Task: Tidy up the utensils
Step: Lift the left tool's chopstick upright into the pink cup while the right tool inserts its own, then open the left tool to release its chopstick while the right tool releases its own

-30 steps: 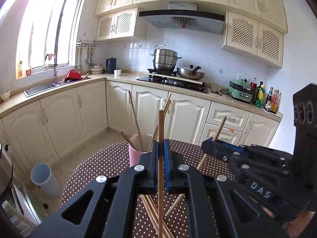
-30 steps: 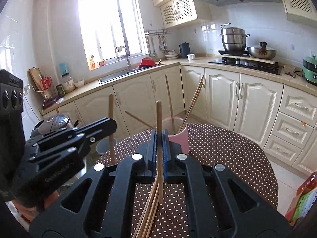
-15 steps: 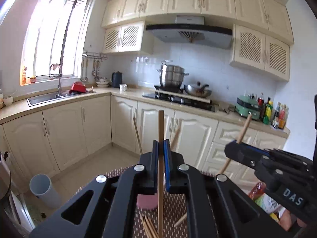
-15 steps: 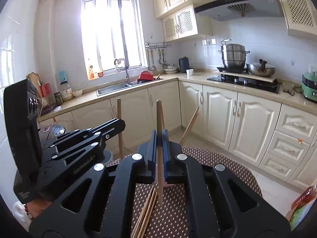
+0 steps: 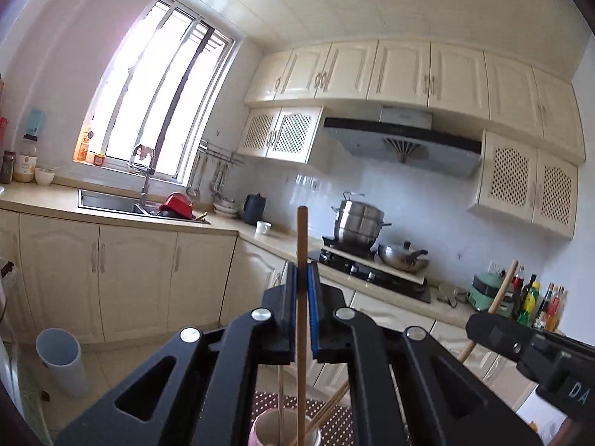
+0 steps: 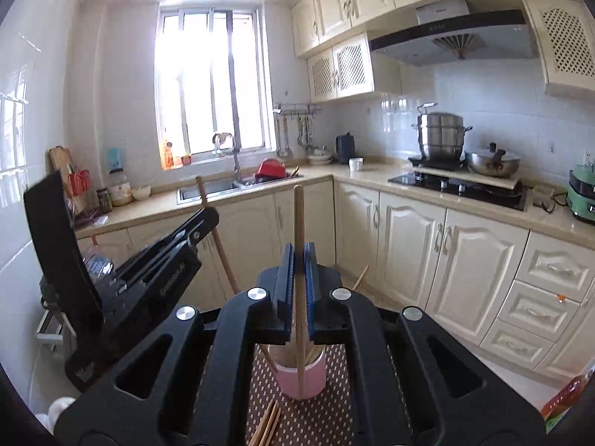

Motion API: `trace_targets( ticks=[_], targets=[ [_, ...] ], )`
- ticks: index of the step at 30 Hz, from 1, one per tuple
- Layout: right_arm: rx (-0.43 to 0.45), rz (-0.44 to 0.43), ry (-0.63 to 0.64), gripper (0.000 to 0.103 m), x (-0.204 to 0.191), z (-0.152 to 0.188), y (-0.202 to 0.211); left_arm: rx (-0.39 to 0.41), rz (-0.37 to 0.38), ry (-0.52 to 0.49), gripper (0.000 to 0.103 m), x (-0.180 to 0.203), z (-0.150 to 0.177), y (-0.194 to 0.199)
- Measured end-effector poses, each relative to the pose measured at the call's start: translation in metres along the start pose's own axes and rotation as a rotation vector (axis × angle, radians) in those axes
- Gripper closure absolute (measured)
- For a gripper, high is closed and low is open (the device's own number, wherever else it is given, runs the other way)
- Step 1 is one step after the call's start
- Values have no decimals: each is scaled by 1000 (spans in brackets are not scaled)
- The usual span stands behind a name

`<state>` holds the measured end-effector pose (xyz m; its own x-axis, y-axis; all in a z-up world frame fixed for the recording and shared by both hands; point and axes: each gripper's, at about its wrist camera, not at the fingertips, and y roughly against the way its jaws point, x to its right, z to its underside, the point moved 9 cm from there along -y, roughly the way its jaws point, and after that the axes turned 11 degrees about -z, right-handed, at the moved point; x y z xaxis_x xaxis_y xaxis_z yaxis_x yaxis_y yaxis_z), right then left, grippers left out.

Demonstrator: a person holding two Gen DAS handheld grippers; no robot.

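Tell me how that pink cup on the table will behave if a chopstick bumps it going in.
The pink cup looks tall and narrow, and chopsticks already lean out over its rim, so it probably tips easily. It seems light, likely to slide on the dotted tablecloth. Lowering the chopstick straight down should disturb it least.

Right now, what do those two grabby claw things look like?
Both are matte black. The left gripper and right gripper each have angular arms with cut-out holes, round silver bolts, and blue ridged pads lining the two flat fingers. White lettering is printed along their sides. No cables or sleeves show.
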<state>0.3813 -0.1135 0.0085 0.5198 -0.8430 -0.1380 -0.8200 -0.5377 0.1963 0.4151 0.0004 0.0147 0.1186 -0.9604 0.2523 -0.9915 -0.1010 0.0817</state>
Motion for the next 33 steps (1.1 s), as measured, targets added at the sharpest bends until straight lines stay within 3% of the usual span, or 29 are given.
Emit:
trace_targets(
  ticks=[9, 15, 20, 22, 23, 24, 27, 33],
  targets=[
    [84, 14, -14, 98, 9, -13, -21, 18, -53, -63, 97, 6, 23, -25],
    [79, 7, -26, 97, 14, -8, -35, -34, -31, -123, 97, 10, 44, -39],
    [64, 6, -28, 97, 15, -1, -44, -90, 2, -108, 96, 5, 50, -43],
    [55, 6, -28, 97, 16, 1, -47, -101, 5, -100, 89, 1, 49, -44],
    [51, 6, -34, 97, 17, 2, -48, -102, 1, -102, 77, -1, 49, -44],
    [50, 5, -37, 97, 17, 4, -48, -100, -7, -103, 73, -3, 48, -43],
    [39, 2, -44, 97, 19, 7, -50, -102, -12, -102, 73, -8, 48, -40],
    [10, 0, -51, 97, 18, 21, -51, -186, -25, -90, 69, -19, 54, -37]
  ],
)
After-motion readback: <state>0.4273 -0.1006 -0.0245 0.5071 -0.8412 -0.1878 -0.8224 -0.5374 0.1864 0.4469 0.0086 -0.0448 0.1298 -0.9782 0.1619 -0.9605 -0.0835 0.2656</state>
